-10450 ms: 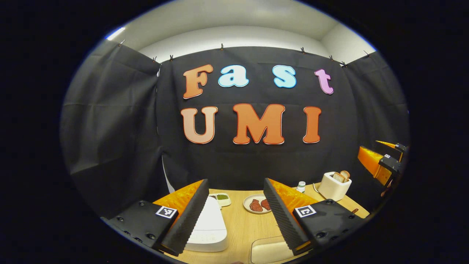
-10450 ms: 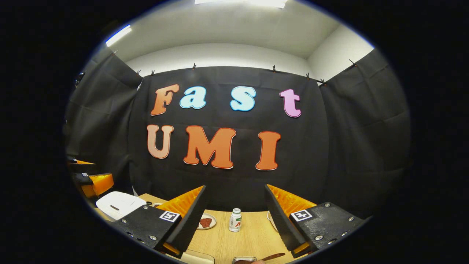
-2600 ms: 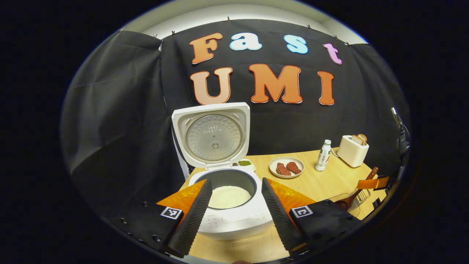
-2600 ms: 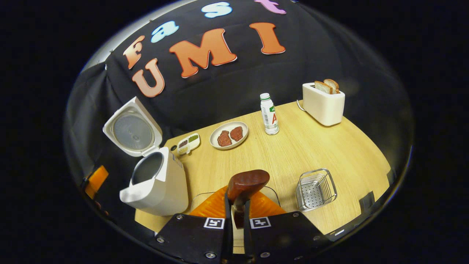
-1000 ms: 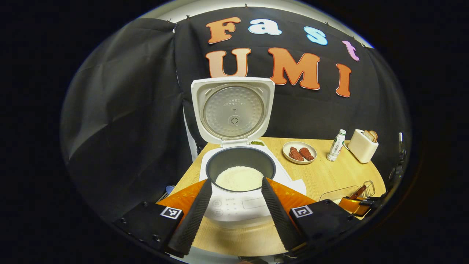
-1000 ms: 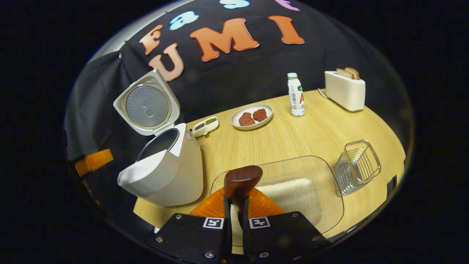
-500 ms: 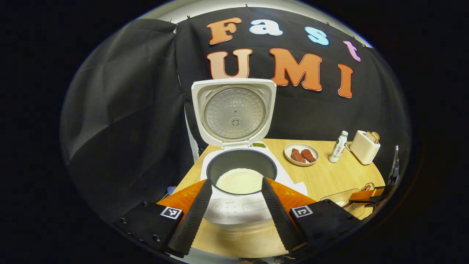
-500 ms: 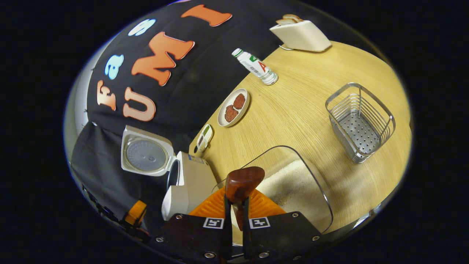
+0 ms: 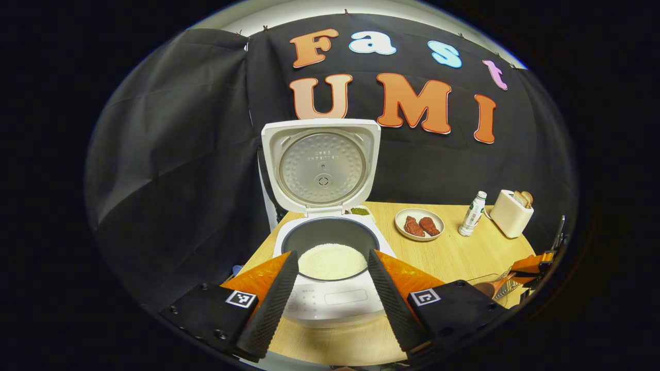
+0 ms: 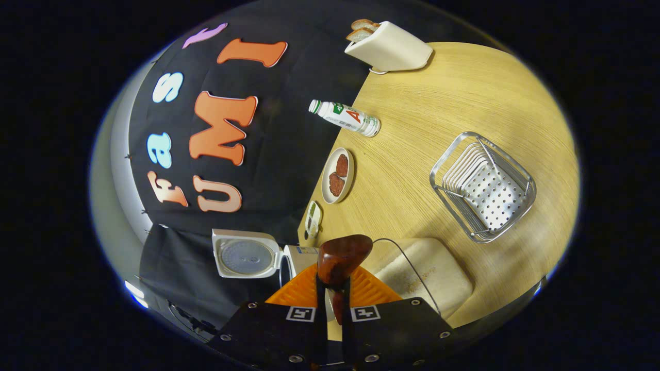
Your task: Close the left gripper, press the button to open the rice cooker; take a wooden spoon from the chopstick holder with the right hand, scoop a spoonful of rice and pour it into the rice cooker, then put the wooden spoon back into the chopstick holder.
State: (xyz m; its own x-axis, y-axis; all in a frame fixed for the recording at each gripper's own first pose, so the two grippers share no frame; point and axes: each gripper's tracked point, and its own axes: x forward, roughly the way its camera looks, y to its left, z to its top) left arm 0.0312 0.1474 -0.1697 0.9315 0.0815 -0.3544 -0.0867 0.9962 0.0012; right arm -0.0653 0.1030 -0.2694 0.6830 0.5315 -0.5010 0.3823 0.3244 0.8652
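Observation:
The white rice cooker (image 9: 330,296) stands with its lid (image 9: 320,166) up and white rice in the pot (image 9: 332,260). My left gripper (image 9: 332,254) is open just in front of it, one finger on each side of the pot and nothing between them. My right gripper (image 10: 333,288) is shut on the handle of the dark wooden spoon (image 10: 343,256), rolled hard to one side above the clear tray of rice (image 10: 430,278). The wire chopstick holder (image 10: 484,188) stands beyond the tray. The spoon (image 9: 492,286) and right gripper (image 9: 531,264) also show at the far right of the left gripper view.
On the wooden table (image 10: 454,98) stand a toaster with bread (image 10: 386,47), a small bottle (image 10: 345,117), a plate with meat (image 10: 337,175) and a small divided dish (image 10: 312,219). The rice cooker (image 10: 252,255) is at the table's left end.
My right gripper has rolled further over with the spoon still in it, above the rice tray. My left gripper has shifted slightly and stays open at the cooker.

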